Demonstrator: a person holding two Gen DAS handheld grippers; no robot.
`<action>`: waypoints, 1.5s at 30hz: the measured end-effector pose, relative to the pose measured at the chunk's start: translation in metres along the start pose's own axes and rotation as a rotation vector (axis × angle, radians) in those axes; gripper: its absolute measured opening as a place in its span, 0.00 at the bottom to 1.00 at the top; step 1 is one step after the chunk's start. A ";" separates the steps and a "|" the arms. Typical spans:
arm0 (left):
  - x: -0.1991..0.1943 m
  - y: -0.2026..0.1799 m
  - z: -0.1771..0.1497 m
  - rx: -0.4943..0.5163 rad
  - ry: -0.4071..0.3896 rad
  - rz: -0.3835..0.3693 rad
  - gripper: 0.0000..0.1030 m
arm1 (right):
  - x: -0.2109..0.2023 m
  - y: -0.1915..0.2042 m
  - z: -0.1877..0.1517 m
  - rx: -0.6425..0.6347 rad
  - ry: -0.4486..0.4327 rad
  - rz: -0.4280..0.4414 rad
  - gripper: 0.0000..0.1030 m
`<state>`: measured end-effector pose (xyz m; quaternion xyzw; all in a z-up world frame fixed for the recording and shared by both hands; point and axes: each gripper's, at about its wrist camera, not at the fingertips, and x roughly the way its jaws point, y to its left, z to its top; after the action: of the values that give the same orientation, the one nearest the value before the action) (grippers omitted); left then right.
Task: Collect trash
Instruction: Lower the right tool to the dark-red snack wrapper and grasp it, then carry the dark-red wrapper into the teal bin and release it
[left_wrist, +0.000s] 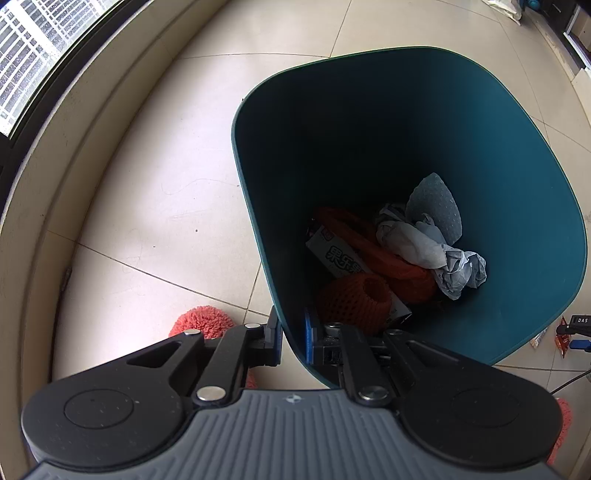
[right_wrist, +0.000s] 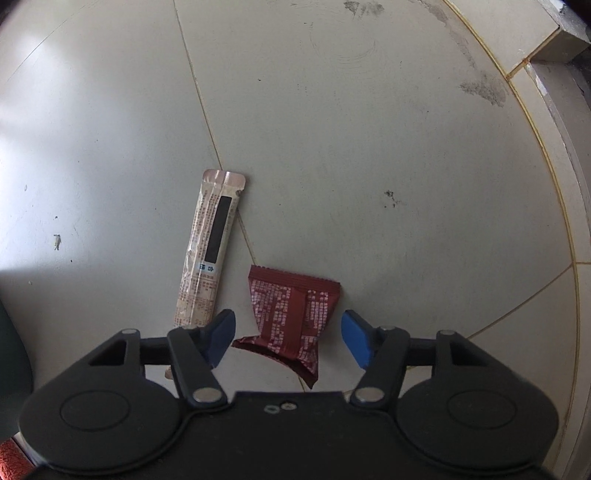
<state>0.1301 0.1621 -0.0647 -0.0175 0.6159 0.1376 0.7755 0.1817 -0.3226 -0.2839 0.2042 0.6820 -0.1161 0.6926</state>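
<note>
My left gripper (left_wrist: 291, 334) is shut on the near wall of a dark teal trash bin (left_wrist: 369, 129), one finger outside and one inside. The bin holds crumpled grey paper (left_wrist: 432, 240), orange foam netting (left_wrist: 354, 299) and a white carton (left_wrist: 332, 254). My right gripper (right_wrist: 288, 336) is open just above the tiled floor. A torn dark red wrapper (right_wrist: 291, 314) lies between its blue fingertips. A long beige stick sachet (right_wrist: 210, 247) lies on the floor just left of the red wrapper, its near end beside the left fingertip (right_wrist: 221, 332).
A raised beige ledge (left_wrist: 74, 147) below a window curves along the left of the bin. A red fluffy slipper (left_wrist: 203, 319) is by the left gripper. Small wrappers (left_wrist: 561, 336) lie on the floor right of the bin. A tiled step (right_wrist: 546, 110) borders the floor at right.
</note>
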 end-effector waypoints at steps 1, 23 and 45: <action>0.000 0.000 0.000 0.001 0.000 0.000 0.11 | 0.000 0.000 0.000 -0.002 0.001 -0.001 0.55; -0.001 0.005 -0.001 -0.015 -0.012 -0.019 0.11 | -0.092 0.033 -0.010 -0.301 -0.100 -0.101 0.29; -0.011 0.013 0.000 -0.043 -0.052 -0.058 0.09 | -0.312 0.207 -0.093 -0.839 -0.404 0.250 0.29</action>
<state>0.1252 0.1723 -0.0520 -0.0486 0.5919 0.1288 0.7942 0.1756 -0.1344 0.0525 -0.0390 0.4919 0.2159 0.8425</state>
